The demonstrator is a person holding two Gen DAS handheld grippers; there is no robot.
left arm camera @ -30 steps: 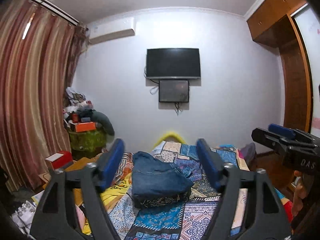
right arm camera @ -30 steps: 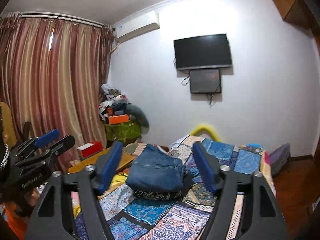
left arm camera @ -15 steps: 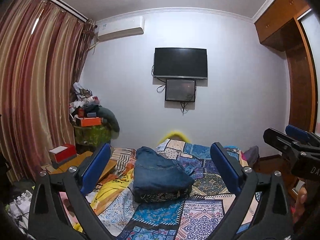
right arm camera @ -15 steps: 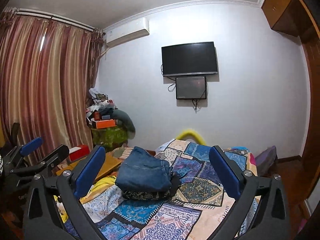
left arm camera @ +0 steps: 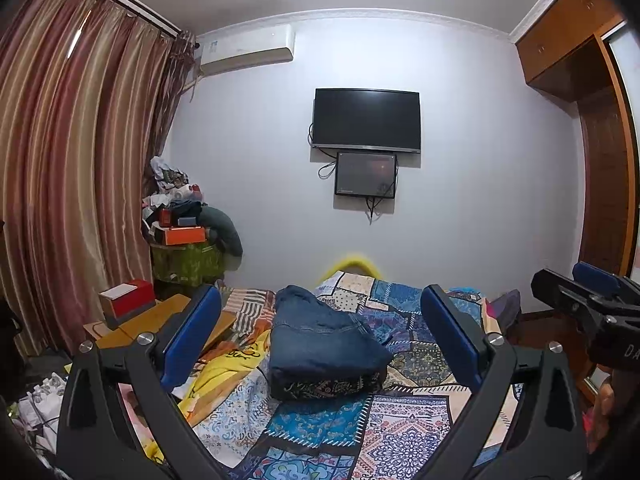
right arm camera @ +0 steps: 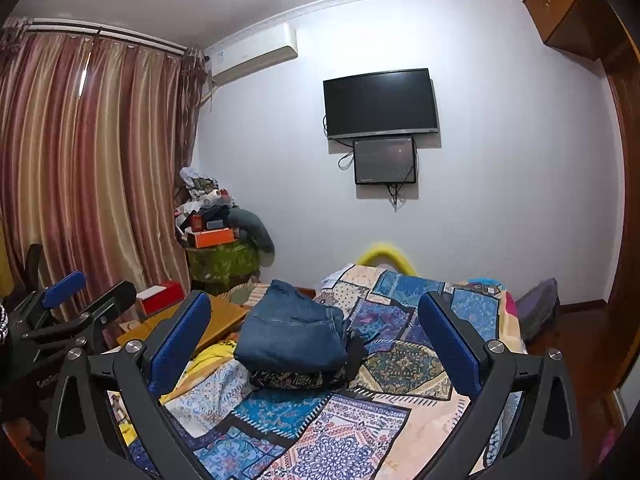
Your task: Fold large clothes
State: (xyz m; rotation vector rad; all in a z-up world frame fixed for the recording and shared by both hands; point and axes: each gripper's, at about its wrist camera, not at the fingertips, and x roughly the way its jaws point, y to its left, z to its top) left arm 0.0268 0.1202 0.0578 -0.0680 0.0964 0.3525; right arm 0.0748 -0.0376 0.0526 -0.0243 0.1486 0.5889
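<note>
Folded blue jeans (left arm camera: 320, 336) lie on top of a dark patterned folded garment (left arm camera: 328, 386) on the patchwork bedspread (left arm camera: 400, 432). The stack also shows in the right wrist view (right arm camera: 292, 336). My left gripper (left arm camera: 320, 336) is wide open and empty, held well back from the stack. My right gripper (right arm camera: 316, 340) is wide open and empty, also held back. The right gripper shows at the right edge of the left wrist view (left arm camera: 584, 304), and the left gripper at the left edge of the right wrist view (right arm camera: 68, 312).
A yellow cloth (left arm camera: 224, 372) lies at the bed's left side. A wooden table (left arm camera: 152, 320) with a red box (left arm camera: 128, 300) stands left of the bed. A cluttered pile (left arm camera: 184, 232) fills the corner by the curtains (left arm camera: 60, 200). A wardrobe (left arm camera: 600, 160) stands right.
Both grippers have opened from a narrower gap to wide open and drawn back from the jeans stack. The stack has not moved.
</note>
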